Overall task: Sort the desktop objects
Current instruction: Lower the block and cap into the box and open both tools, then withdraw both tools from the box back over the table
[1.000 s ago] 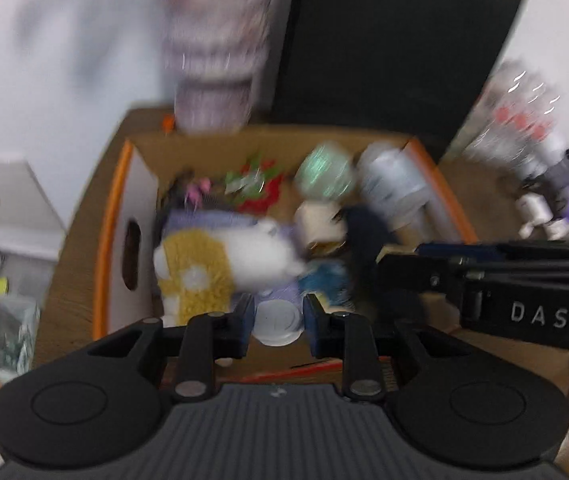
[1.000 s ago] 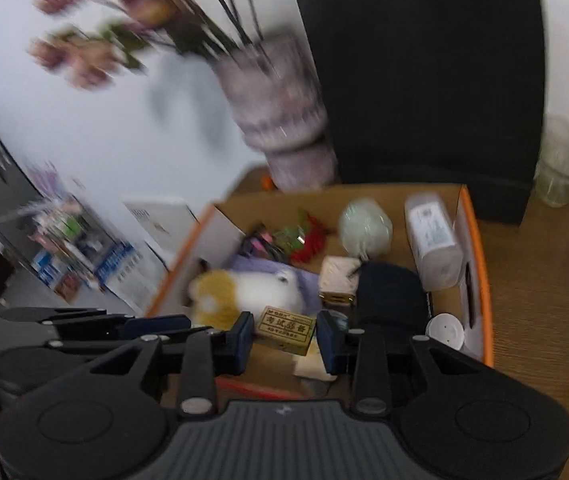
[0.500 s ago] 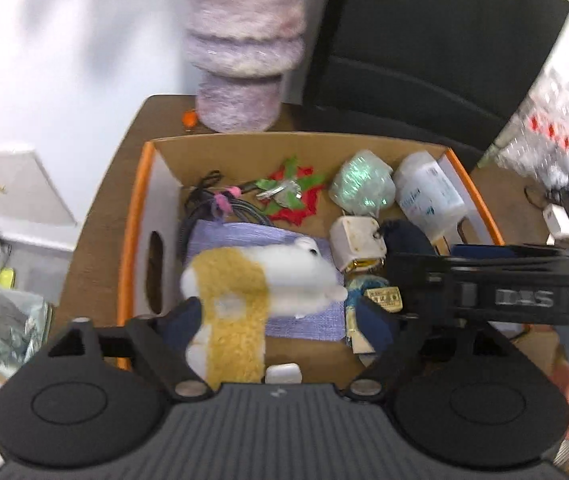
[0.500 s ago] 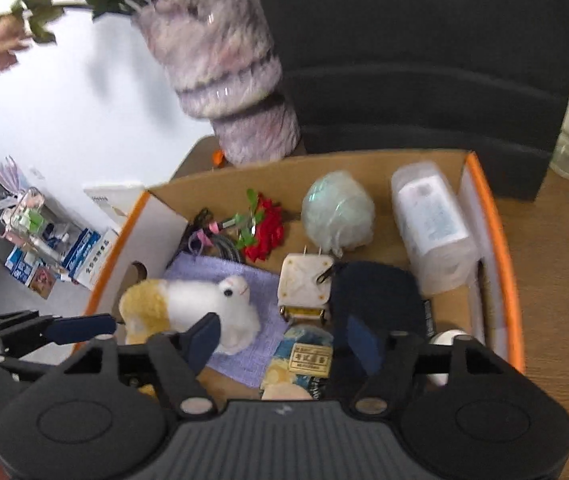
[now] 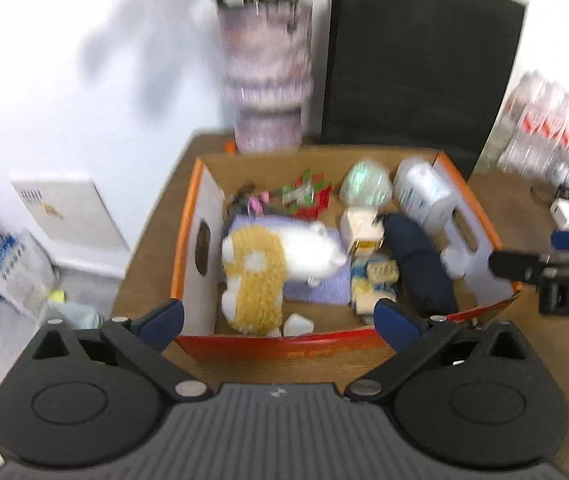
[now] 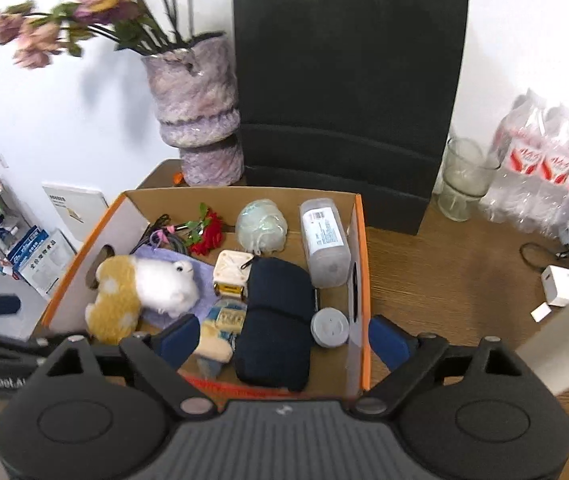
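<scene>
The right wrist view looks down into a cardboard box [image 6: 358, 280] with an orange rim that stands on a wooden table [image 6: 444, 280], and everything else sits in relation to that box. The right gripper [image 6: 280, 338] hangs over the box's near edge with its jaws opening and nothing between them; its blue fingertips [image 6: 176, 338] are spread wide, one over the inside of the box and the other just outside its right wall. Inside the box lie a yellow and white plush toy [image 6: 144, 292] on a purple cloth [image 6: 188, 276] at the left, a dark blue pouch [image 6: 276, 320] in the middle, a round white lid [image 6: 329, 327] by the right wall, a clear bottle [image 6: 323, 248] along that wall, a small cream cube [image 6: 232, 270], and a red flower [image 6: 206, 236] near the back. Behind the box stand a fuzzy purple vase [image 6: 200, 120] and a black paper bag [image 6: 344, 92]; to its right are bottled water packs [image 6: 544, 168]. In the blurred left wrist view, the left gripper [image 5: 280, 320] also hangs at the box's near edge, jaws opening, empty.
</scene>
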